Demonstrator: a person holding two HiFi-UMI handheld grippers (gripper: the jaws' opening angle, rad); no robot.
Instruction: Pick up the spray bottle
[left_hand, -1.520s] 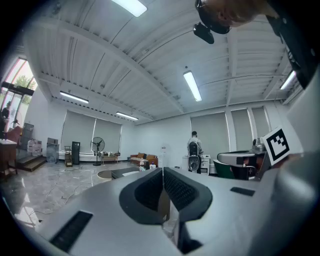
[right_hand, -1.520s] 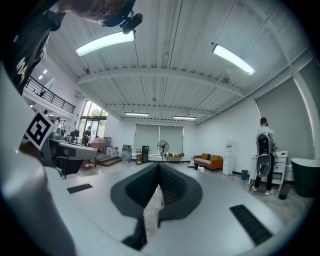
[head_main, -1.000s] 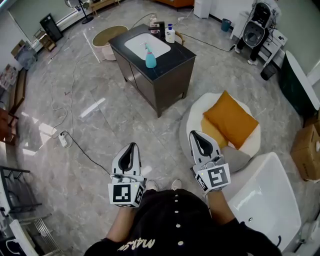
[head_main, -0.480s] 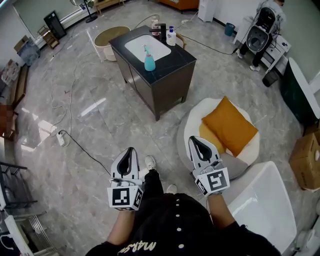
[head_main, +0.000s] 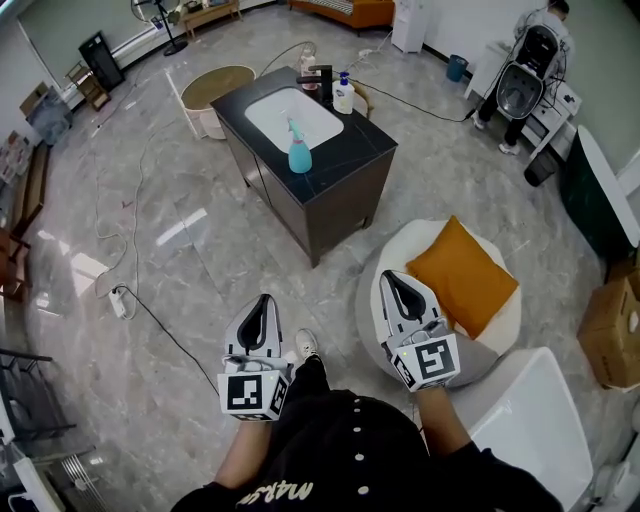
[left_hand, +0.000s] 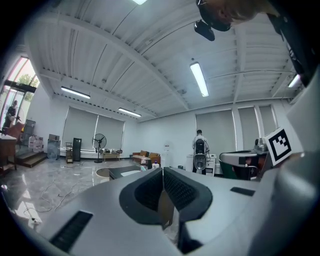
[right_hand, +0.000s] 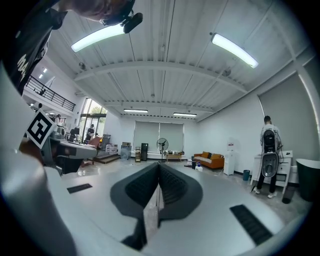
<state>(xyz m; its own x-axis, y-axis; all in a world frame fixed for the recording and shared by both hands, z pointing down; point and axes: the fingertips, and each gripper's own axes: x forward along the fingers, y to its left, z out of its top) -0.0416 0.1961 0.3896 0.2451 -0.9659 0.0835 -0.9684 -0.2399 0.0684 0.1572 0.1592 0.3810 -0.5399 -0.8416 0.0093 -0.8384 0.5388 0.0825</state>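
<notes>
The teal spray bottle (head_main: 299, 150) stands upright on the dark vanity counter (head_main: 355, 150), at the front edge of its white sink (head_main: 294, 113). It is far ahead of both grippers across open floor. My left gripper (head_main: 263, 300) is held low in front of the person's body, jaws shut with nothing in them. My right gripper (head_main: 388, 275) is level beside it, also shut and empty, over the edge of the round chair. In the left gripper view the left gripper (left_hand: 162, 170) shows pads pressed together; the right gripper (right_hand: 159, 167) shows the same in its own view.
A white pump bottle (head_main: 343, 96) and black faucet (head_main: 318, 78) stand at the counter's back. A round white chair with an orange cushion (head_main: 462, 275) is by my right gripper; a white tub (head_main: 535, 420) lies lower right. Cables (head_main: 130, 290) trail across the floor. A person (head_main: 540, 45) stands far right.
Both grippers have travelled forward with the walking person toward the vanity. The chair and cabinet now lie closer, and a shoe shows between the grippers. Both stay shut.
</notes>
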